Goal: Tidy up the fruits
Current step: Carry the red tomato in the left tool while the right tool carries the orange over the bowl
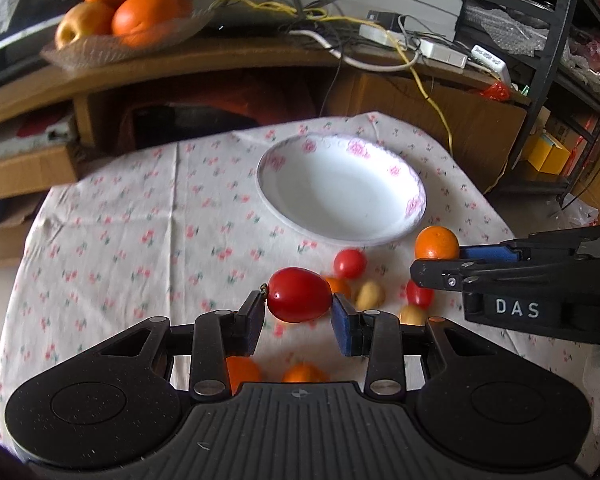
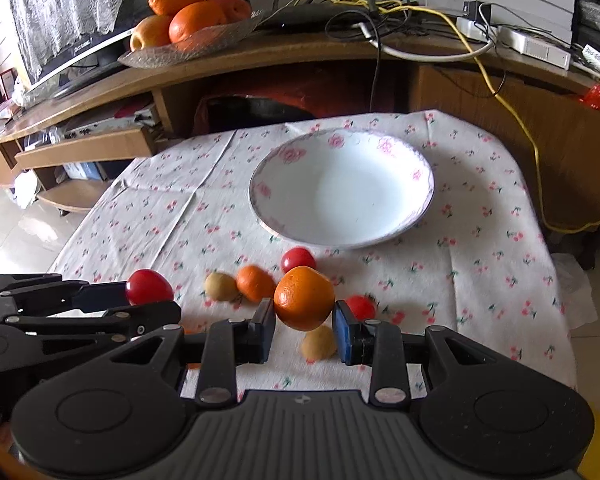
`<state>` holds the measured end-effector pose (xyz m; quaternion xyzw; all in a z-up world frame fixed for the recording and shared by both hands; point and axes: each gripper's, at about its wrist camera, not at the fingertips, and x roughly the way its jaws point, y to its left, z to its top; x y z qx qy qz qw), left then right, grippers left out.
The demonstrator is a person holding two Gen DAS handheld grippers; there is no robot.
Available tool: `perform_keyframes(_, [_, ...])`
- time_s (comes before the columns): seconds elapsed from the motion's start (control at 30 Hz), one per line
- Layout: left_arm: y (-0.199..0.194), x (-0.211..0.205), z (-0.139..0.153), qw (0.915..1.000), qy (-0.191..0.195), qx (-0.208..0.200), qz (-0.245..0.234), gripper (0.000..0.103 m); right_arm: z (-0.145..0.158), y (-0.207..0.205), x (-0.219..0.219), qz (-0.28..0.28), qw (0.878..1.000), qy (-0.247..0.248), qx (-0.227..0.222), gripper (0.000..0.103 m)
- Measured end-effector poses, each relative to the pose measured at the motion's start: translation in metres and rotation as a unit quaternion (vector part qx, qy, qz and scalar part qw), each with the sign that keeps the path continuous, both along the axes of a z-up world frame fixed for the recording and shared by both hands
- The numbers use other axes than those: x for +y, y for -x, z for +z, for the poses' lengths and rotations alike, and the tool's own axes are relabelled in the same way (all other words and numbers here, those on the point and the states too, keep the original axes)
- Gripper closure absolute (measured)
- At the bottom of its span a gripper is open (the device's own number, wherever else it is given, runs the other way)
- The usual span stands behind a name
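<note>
I am working over a small table covered in a flowered tablecloth [image 2: 148, 216], with a gripper in each hand. On the left, my left gripper [image 1: 298, 310] has closed partway on a large red tomato [image 1: 299, 294]; both pads touch its sides, and it looks lifted clear of the cloth, judging by the fruit visible beneath it. To its right, loose fruit lies in a cluster on the near part of the cloth: a cherry tomato [image 1: 350, 263], a small orange fruit [image 2: 255, 282], two pale yellowish fruits, the first of them [image 2: 221, 286] on the left of the cluster and the other [image 2: 318, 343] nearer to me, and another red tomato [image 2: 361, 307]. My right gripper [image 2: 304, 328] is also partly closed, pinching a mandarin orange [image 2: 304, 298] between its pads, and appears to hold it above the cloth. Beyond the cluster, toward the far right of the table, stands a white plate [image 2: 420, 204] with pink flowers on its rim, and nothing is in it yet. I judge that the plate is where the fruit is meant to go, which is why both pieces are held up and facing it. On the far shelf at left, a glass dish [image 2: 204, 46] holds larger oranges and an apple.
</note>
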<state>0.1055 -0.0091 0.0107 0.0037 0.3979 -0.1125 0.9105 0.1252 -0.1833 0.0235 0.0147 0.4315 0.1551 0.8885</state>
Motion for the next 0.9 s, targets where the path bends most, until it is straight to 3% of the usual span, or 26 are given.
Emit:
perform_keyframes(0.5, [-0.064, -0.025, 0.002, 0.9994, -0.021, -0.019, -0.018, 0.059, -0.003, -0.054, -0.004, 0.005, 1.0, 0.024, -0.013, 0.072])
perform_keyframes(0.9, [-0.097, -0.038, -0.018, 0.9986, -0.046, -0.004, -0.025, 0.06, -0.019, -0.092, -0.01, 0.003, 0.999, 0.045, -0.014, 0.072])
